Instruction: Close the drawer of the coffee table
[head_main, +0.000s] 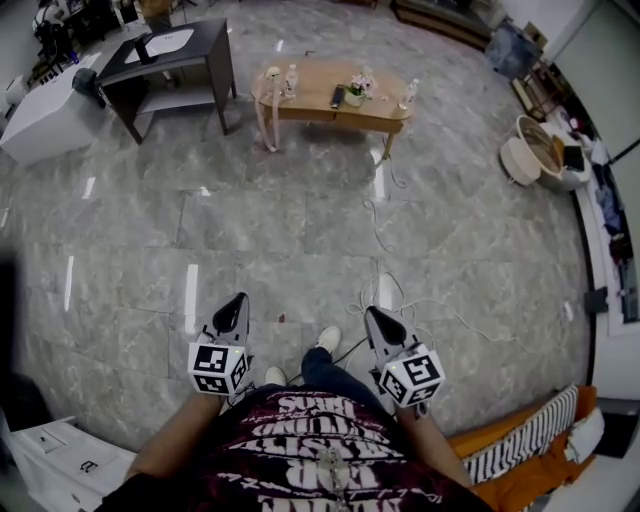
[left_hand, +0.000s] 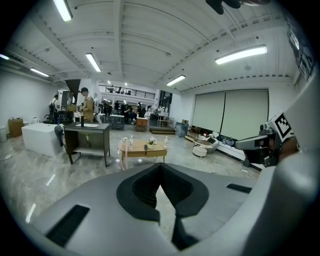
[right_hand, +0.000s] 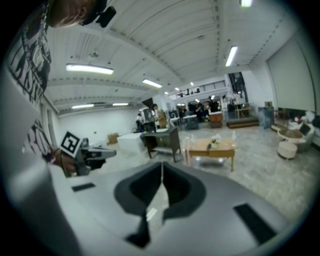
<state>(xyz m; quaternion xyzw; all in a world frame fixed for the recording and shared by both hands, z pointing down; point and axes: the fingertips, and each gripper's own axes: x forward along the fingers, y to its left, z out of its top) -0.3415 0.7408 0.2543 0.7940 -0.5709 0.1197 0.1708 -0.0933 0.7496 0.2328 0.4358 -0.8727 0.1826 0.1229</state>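
Left tool (head_main: 238, 303) and right tool (head_main: 371, 314) shut, nothing gripped. Worktop (head_main: 318, 76) seen well ahead across floor; drawer not made out from here. Risk: cable (head_main: 398, 292) by feet could be snagged during approach; wrong side could be pushed.

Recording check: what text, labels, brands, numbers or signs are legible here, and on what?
No text reads cleanly.
Person's shirt: large white lettering, upside down and blurred, unreadable.
Cubes on left gripper and right gripper: black-and-white square markers, no letters.
Lower-left white box: small mark, too small to read.
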